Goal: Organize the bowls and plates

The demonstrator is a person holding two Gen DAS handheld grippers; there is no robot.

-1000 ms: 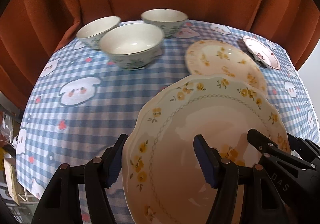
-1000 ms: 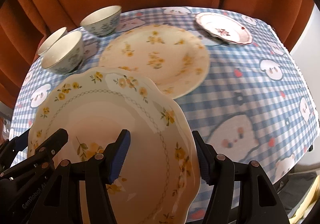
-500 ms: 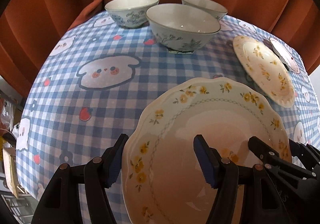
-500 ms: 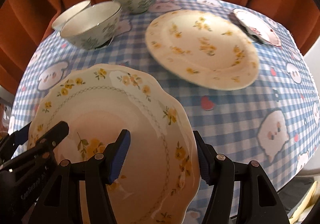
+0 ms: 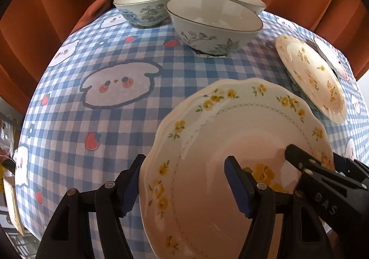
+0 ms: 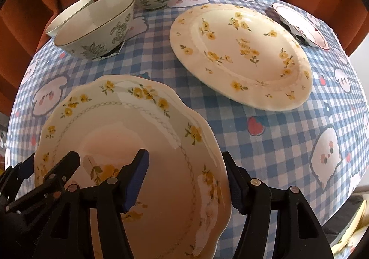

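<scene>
Your left gripper (image 5: 184,186) and right gripper (image 6: 188,180) each straddle the scalloped plate's (image 5: 230,143) rim at lower frame, jaws just eased wider; can't tell if pads still grip

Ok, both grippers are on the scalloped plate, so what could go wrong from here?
Slip: the left gripper and right gripper pinch the scalloped plate only at its rim. Both jaws have just been opening with the rim between them, so it could drop.
Collision: the round plate lies close beyond it, and so does the near bowl. Pushing forward could knock either.
</scene>
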